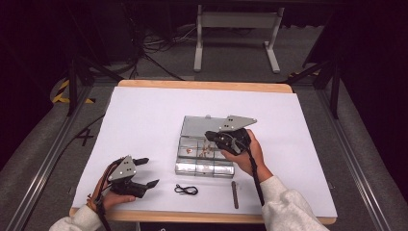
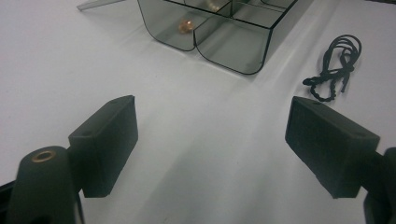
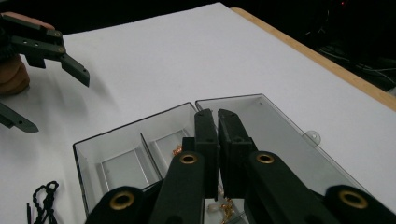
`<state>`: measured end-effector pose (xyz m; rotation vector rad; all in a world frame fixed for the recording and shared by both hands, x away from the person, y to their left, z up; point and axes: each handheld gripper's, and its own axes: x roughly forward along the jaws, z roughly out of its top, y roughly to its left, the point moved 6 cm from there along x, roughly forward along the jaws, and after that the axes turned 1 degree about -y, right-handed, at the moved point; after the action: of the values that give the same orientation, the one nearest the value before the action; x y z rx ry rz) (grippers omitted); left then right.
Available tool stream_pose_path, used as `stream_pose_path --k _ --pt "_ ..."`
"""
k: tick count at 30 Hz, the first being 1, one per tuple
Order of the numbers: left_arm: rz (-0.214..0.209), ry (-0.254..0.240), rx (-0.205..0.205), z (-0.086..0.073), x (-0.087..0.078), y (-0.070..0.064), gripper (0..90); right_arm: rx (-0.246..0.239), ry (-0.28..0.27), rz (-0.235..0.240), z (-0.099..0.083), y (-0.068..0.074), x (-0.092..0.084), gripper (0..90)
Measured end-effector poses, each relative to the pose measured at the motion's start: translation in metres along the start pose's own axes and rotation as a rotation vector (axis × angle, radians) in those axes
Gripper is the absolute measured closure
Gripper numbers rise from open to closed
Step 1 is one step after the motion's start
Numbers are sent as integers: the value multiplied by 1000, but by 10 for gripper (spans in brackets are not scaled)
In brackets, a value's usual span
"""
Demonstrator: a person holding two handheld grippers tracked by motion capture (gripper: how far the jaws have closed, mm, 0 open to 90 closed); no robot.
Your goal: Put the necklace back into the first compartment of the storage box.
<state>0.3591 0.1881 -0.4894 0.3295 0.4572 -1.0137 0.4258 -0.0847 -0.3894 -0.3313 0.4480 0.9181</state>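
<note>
A clear plastic compartment box (image 1: pixel 204 167) lies open mid-table, its lid (image 1: pixel 197 126) flat behind it. Small gold pieces (image 1: pixel 204 150) sit in the middle compartments. My right gripper (image 1: pixel 210 136) hangs over the box with its jaws shut, tips pointing down into it. In the right gripper view the shut right gripper (image 3: pixel 215 114) is above a compartment, and a gold chain bit (image 3: pixel 226 205) shows below the jaws; whether it is pinched I cannot tell. My left gripper (image 1: pixel 148 172) rests open on the white surface at the front left, nothing between its pads (image 2: pixel 107 140).
A coiled black cord (image 1: pixel 186 189) lies in front of the box, to the right of the left gripper. A dark grey bar (image 1: pixel 234 194) lies near the table's front edge. The white sheet is bare left of and behind the box.
</note>
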Motion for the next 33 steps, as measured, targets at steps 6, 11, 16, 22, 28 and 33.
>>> stream_pose_path --k 6,11,16,22,28,33 --pt "0 0 0 0 0 0 179 2 36 14 -11 0 7 874" --pt "-1 -1 1 0 0 0 179 5 60 27 -18 2 11 874" --pt "-1 0 1 0 0 0 178 7 81 33 -24 3 15 873" --pt "-1 1 2 0 0 0 177 0 118 39 -32 5 21 873" --pt "-3 0 3 0 0 0 176 -10 165 33 -39 6 29 872" --pt "-4 -2 2 0 0 0 175 -7 181 23 -41 5 32 864"
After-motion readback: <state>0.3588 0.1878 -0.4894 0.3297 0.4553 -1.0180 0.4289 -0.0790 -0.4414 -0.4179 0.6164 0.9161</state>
